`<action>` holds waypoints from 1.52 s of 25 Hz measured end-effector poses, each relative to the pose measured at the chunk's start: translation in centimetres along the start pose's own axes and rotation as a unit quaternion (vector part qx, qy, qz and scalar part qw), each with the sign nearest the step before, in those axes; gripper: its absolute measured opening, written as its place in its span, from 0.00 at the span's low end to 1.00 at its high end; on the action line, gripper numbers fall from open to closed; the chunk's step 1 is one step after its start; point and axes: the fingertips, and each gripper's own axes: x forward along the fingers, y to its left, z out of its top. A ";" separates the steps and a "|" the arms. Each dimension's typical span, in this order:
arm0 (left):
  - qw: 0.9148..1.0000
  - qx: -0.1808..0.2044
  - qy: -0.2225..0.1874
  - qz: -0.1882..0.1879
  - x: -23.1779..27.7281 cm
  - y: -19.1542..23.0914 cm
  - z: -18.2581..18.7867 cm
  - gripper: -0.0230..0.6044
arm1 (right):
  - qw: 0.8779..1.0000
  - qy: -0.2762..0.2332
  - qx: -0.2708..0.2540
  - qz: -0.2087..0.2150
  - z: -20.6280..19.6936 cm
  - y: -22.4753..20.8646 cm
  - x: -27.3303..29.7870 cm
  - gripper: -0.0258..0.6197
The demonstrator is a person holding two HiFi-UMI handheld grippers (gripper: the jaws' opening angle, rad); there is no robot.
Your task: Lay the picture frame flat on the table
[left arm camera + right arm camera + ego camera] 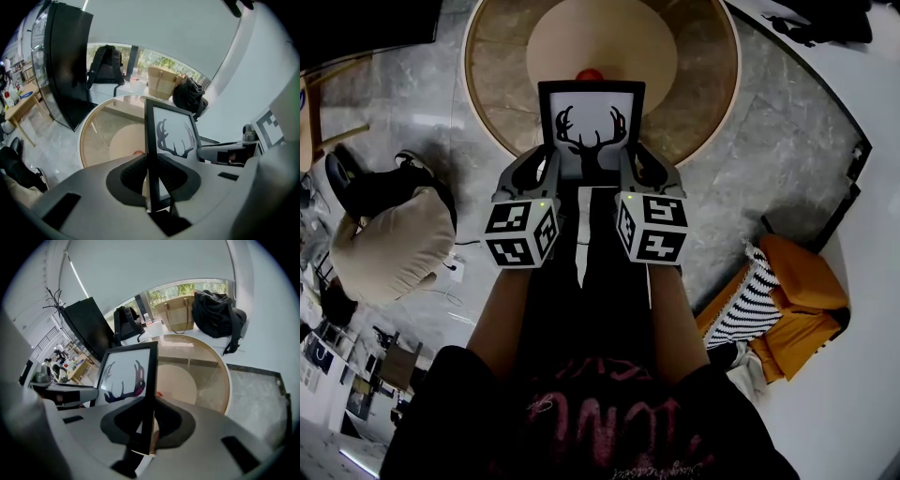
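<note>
Largely, picture frame (591, 127) hides red object (590, 74).

Soft daylight from windows (161, 60), no hard shadows. Head view dark at bottom, shirt (600, 422) nearly black. Glass table (708, 75) faint glare. Both gripper views fisheye, black corners, near foreground blurred; picture frame (171, 138) sharp.

Wearing black short-sleeved shirt (581, 427), pinkish print (609, 412), possibly lettering. Left gripper (549, 167), right gripper (628, 167) showing grey shells, carrying black-white marker cubes (521, 232).
</note>
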 end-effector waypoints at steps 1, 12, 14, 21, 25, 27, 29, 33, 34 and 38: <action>1.000 0.000 0.002 -0.001 0.1 0.1 -0.2 0.15 | 1.000 0.002 0.001 -0.001 -0.2 0.0 0.1 0.16; 1.000 -0.011 0.024 0.002 1.6 0.9 -3.2 0.15 | 1.000 0.024 0.005 -0.001 -3.1 -0.4 1.9 0.16; 1.000 -0.011 0.029 0.002 1.9 1.1 -3.6 0.15 | 1.000 0.028 0.006 -0.001 -3.6 -0.4 2.3 0.16; 0.999 -0.011 0.041 0.005 3.3 1.7 -4.6 0.15 | 0.999 0.039 0.011 -0.002 -4.7 -0.7 3.6 0.16; 0.999 -0.008 0.045 0.003 4.1 1.7 -5.3 0.15 | 0.999 0.043 0.015 -0.004 -5.5 -1.2 4.2 0.16; 0.999 -0.010 0.048 0.004 4.6 2.0 -5.7 0.15 | 0.999 0.046 0.016 -0.006 -5.9 -1.3 4.6 0.16; 0.999 -0.013 0.050 0.006 5.1 2.2 -6.0 0.15 | 0.999 0.047 0.020 -0.007 -6.2 -1.4 5.0 0.16; 0.999 -0.010 0.052 0.005 5.6 2.4 -6.6 0.15 | 0.998 0.049 0.023 -0.009 -6.9 -1.6 5.5 0.16; 0.999 -0.011 0.052 0.005 5.7 2.4 -6.7 0.15 | 0.998 0.049 0.022 -0.009 -7.0 -1.6 5.6 0.16; 0.998 -0.019 0.057 0.009 6.0 2.4 -7.5 0.15 | 0.998 0.056 0.017 -0.011 -7.4 -1.9 5.9 0.16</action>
